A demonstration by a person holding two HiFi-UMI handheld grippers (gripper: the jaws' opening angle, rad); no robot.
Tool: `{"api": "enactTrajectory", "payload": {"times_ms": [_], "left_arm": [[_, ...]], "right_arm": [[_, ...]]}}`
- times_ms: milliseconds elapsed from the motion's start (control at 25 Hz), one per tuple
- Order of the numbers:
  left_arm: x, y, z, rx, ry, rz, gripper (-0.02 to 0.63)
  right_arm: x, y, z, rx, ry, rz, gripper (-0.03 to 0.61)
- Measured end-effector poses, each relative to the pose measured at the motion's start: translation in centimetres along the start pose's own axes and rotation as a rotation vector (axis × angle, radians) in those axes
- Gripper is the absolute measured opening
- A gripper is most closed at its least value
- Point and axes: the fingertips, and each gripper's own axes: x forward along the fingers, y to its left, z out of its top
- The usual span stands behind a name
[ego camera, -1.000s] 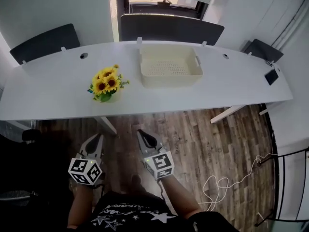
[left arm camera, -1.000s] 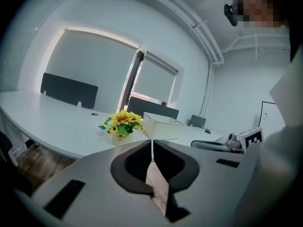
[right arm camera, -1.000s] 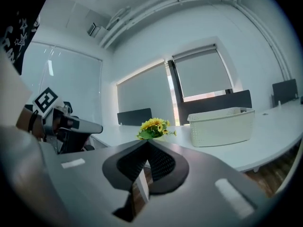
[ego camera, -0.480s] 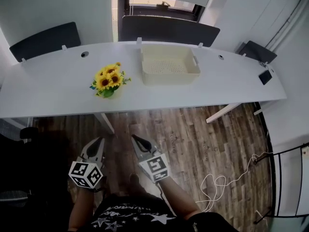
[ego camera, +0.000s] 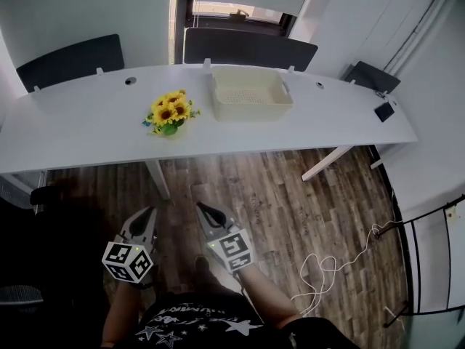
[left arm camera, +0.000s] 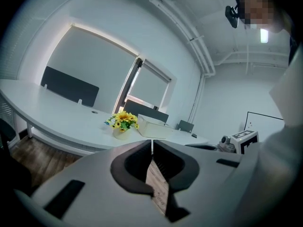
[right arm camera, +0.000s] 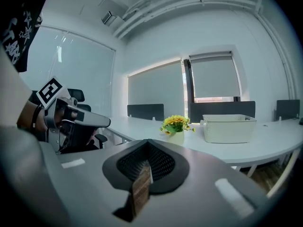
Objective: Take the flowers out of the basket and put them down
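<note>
Flowers (ego camera: 171, 113) — a small bunch of yellow sunflowers in a pale pot — stand upright on the long white table (ego camera: 87, 133), out of the basket (ego camera: 250, 93) and just to its left. The cream basket sits near the table's far edge, apart from the pot, and nothing shows inside it.

Both grippers hang low in front of the person, over the wooden floor (ego camera: 290, 195) and well back from the table. The left gripper (ego camera: 149, 213) points forward with its marker cube near the person's body. Its own view shows the jaws brought together with only a hairline slit between the pads and nothing in it (left arm camera: 152, 145). Past the tips in that view are the flowers (left arm camera: 124, 120) and the basket (left arm camera: 154, 126) on the table.

The right gripper (ego camera: 200, 208) sits just beside the left, tilted slightly towards it. Its jaws are pressed fully closed and empty (right arm camera: 147, 148). In its view the flowers (right arm camera: 175, 122) stand left of the basket (right arm camera: 229, 126), and the left gripper (right arm camera: 71, 117) shows at the left edge.

Dark panels (ego camera: 251, 49) stand behind the table's far edge, and a white cable (ego camera: 334, 267) lies looped on the floor at the right.
</note>
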Motion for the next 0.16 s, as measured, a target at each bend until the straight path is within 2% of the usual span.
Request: {"api": "enactTrajectory", "payload": {"times_ms": [160], "left_arm": [[-3.1,-0.2,0.8,0.017,-0.024,-0.021,0.018]], "right_arm": [[-1.2,3.0,0.5,-0.006,-0.012,-0.007,0.002]]}}
